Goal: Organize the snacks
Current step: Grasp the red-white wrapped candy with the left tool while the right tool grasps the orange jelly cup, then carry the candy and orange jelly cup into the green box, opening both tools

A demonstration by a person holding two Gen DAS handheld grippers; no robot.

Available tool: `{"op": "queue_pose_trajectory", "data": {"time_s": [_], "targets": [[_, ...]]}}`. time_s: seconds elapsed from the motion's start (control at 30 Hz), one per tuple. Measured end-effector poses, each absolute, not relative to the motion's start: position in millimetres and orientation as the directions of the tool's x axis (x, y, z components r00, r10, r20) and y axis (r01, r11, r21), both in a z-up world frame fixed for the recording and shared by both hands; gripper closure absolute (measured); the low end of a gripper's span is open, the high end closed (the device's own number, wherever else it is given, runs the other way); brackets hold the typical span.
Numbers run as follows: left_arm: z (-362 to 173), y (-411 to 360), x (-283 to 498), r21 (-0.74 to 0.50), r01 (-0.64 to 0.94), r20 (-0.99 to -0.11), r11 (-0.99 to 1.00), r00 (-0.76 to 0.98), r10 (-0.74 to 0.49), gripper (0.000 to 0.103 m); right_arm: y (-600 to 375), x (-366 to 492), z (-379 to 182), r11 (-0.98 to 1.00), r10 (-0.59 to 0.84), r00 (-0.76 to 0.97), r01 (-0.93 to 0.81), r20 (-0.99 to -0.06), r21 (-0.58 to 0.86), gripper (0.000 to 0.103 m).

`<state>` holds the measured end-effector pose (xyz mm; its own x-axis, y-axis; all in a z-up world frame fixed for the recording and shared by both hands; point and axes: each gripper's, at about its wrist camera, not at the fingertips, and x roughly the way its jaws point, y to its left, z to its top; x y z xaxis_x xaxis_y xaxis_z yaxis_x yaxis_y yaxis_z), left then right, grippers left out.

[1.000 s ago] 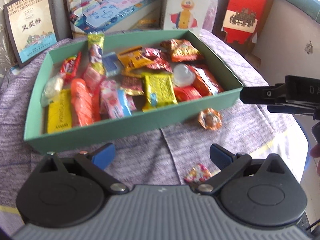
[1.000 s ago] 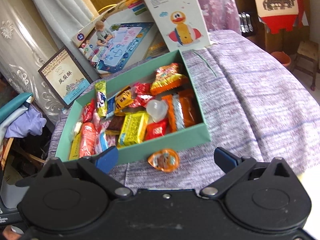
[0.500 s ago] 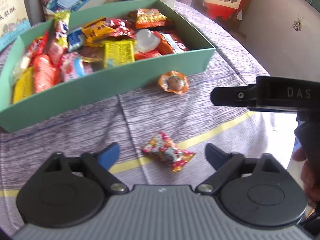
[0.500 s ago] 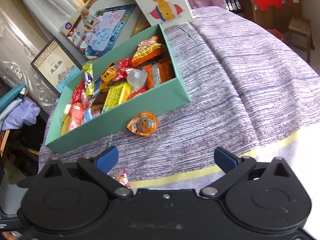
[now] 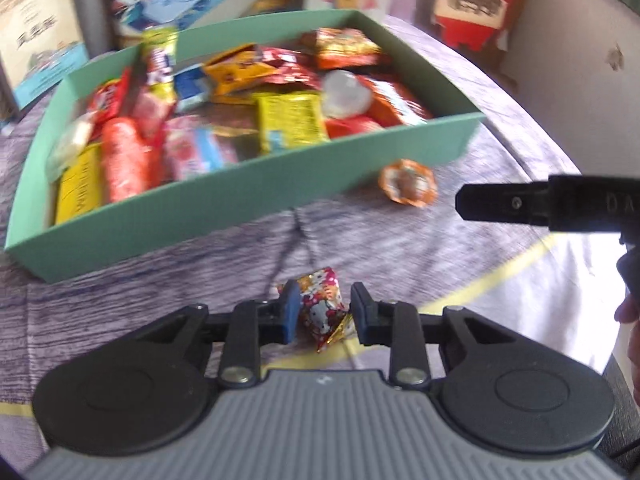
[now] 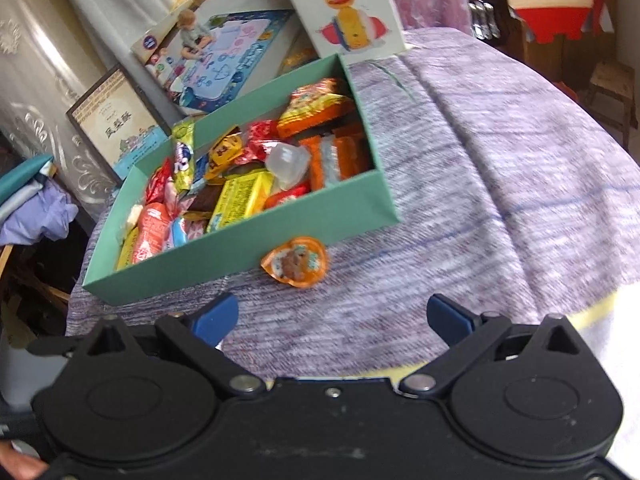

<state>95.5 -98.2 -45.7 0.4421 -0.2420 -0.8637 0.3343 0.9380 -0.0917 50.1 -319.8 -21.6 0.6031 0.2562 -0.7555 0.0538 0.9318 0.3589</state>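
Since a second ago your left gripper has dropped toward the cloth and its jaws have just been closing around the floral-wrapped candy, which now sits between the pads; the blue pad touches its left side, the black pad looks just at its right twist, so you appear to have it pinched. Going by size: the green box lies ahead of both grippers on the purple tablecloth, already crowded with packets. Just outside its near wall, toward the right corner, rests the orange jelly cup. That cup lies straight ahead of your right gripper, whose jaws stand wide with nothing between them, nearer to it than the left. The candy's long axis runs roughly away from you, tilted slightly, crosswise to the closing pads.
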Motion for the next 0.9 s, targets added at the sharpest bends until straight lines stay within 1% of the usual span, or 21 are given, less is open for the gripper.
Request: {"op": "queue_pose_trajectory", "data": {"time_s": [0.07,0.13,0.2,0.23,0.3,0.4,0.47,0.5,0.53,0.57,0.63,0.67,0.83,0.87,0.9], "targets": [[-47,-91,98,-0.094,0.313,-0.862,0.945,0.450,-0.234,0.063,-311,60,-22,0.943,0.247,0.608,0.030,-0.755,0.333,0.008],[-49,-85,99,-0.068,0.297,-0.860,0.952,0.466,-0.206,0.060,-302,70,-25,0.953,0.229,0.610,0.018,-0.759,0.302,0.012],[-50,-79,99,-0.068,0.282,-0.860,0.957,0.469,-0.200,0.048,-295,78,-27,0.959,0.227,0.606,-0.002,-0.762,0.284,0.014],[-51,-76,98,-0.070,0.275,-0.860,0.959,0.470,-0.198,0.046,-291,82,-29,0.962,0.225,0.605,-0.013,-0.764,0.272,0.017],[-54,-71,98,-0.079,0.264,-0.862,0.961,0.467,-0.199,0.041,-284,88,-31,0.969,0.218,0.601,-0.035,-0.769,0.246,0.018],[-54,-64,96,-0.094,0.257,-0.859,0.962,0.467,-0.209,0.039,-277,92,-33,0.973,0.216,0.596,-0.062,-0.773,0.224,0.025],[-54,-63,97,-0.099,0.259,-0.859,0.961,0.466,-0.213,0.038,-271,94,-36,0.976,0.209,0.590,-0.083,-0.779,0.199,0.042],[-54,-64,97,-0.098,0.260,-0.859,0.961,0.466,-0.214,0.038,-268,95,-38,0.979,0.203,0.585,-0.093,-0.785,0.183,0.059],[-54,-64,98,-0.096,0.262,-0.859,0.960,0.466,-0.213,0.038,-266,95,-39,0.979,0.201,0.579,-0.103,-0.790,0.174,0.074],[-54,-66,99,-0.095,0.266,-0.858,0.959,0.466,-0.214,0.038,-265,94,-41,0.980,0.200,0.573,-0.109,-0.795,0.168,0.079],[-54,-68,99,-0.097,0.275,-0.856,0.956,0.467,-0.222,0.038,-264,90,-41,0.978,0.207,0.574,-0.110,-0.792,0.176,0.081],[-54,-70,99,-0.099,0.279,-0.854,0.955,0.469,-0.226,0.040,-266,88,-40,0.977,0.211,0.575,-0.106,-0.791,0.184,0.081],[-53,-75,99,-0.124,0.298,-0.844,0.946,0.470,-0.259,0.063,-275,79,-36,0.973,0.222,0.573,-0.085,-0.789,0.213,0.082],[-53,-76,98,-0.128,0.304,-0.843,0.944,0.468,-0.265,0.074,-277,77,-35,0.972,0.225,0.571,-0.081,-0.789,0.219,0.082],[-53,-77,98,-0.129,0.309,-0.843,0.942,0.467,-0.268,0.079,-279,73,-33,0.971,0.228,0.570,-0.077,-0.789,0.226,0.082]]}}
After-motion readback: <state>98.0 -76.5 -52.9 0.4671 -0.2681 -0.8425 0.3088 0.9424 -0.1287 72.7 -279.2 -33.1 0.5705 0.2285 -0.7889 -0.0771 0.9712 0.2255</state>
